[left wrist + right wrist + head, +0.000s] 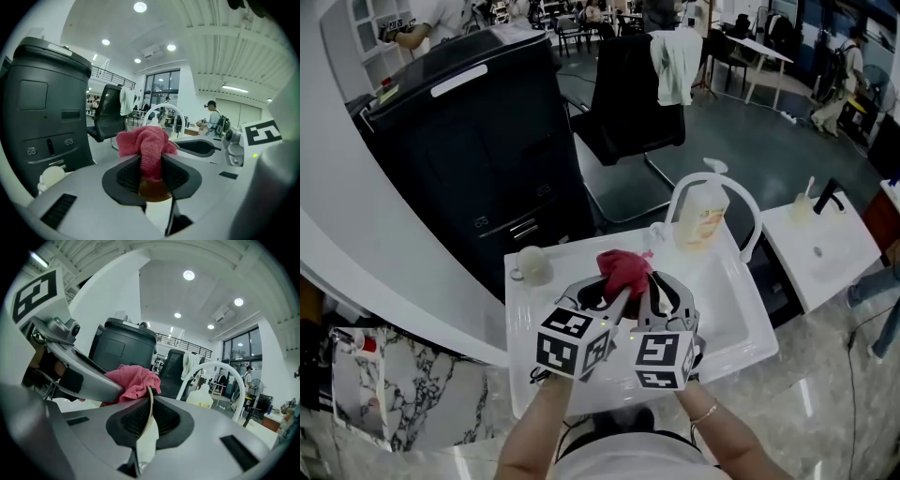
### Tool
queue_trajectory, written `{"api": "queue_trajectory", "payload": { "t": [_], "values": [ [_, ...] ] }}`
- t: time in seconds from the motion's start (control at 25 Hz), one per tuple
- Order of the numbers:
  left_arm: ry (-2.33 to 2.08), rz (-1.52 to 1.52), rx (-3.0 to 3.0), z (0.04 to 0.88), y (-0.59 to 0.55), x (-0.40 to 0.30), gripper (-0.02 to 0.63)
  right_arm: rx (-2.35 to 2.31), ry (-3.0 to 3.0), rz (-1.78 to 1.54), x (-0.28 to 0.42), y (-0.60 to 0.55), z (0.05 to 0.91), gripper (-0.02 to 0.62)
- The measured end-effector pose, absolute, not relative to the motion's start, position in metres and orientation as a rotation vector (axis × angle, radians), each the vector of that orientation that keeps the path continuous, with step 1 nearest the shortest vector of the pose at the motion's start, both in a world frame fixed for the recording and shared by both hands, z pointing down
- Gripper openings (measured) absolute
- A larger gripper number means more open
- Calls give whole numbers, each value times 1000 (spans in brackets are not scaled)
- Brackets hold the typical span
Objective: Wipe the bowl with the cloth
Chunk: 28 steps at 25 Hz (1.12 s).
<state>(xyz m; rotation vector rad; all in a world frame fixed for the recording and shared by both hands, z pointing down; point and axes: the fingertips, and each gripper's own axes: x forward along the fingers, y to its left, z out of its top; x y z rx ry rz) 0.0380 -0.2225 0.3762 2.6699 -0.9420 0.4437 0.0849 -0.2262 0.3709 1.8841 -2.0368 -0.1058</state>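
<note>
Nearest, the left gripper (151, 176) pinches the red cloth (140, 140), the right gripper (149, 413) clamps the bowl (146, 442) by its rim; firm rubbing inside, bowl steady, should work best

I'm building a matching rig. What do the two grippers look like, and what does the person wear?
The left gripper and right gripper: grey bodies, black ribbed jaw pads, each with a cube of black-and-white square markers. A thin bracelet on the right wrist; no sleeves show.

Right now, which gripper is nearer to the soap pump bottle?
Right. The right gripper, shut on the rim of the bowl, is just in front-left of the soap pump bottle; the left gripper, shut on the red cloth, is farther left.
</note>
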Motion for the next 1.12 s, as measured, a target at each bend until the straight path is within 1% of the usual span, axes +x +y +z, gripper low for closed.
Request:
{"api": "queue_trajectory", "payload": {
  "t": [0.24, 0.6, 0.72, 0.88, 0.96, 1.12],
  "values": [
    [-1064, 484, 2552, 391, -229, 19, 120, 1888, -1984, -178, 87, -228, 375, 26],
    [-1180, 484, 2463, 403, -222, -25, 120, 1893, -1999, -117, 91, -238, 385, 21],
    [-1028, 401, 2511, 388, -205, -23, 120, 1875, -2016, -107, 86, -240, 388, 15],
    [-572, 260, 2577, 361, -176, 2, 120, 1860, -2038, -99, 81, -241, 389, 15],
    [-439, 265, 2568, 360, -173, 9, 120, 1858, -2064, -96, 77, -240, 388, 15],
    [-398, 378, 2527, 380, -191, 10, 120, 1862, -2136, -84, 69, -237, 382, 14]
  ]
}}
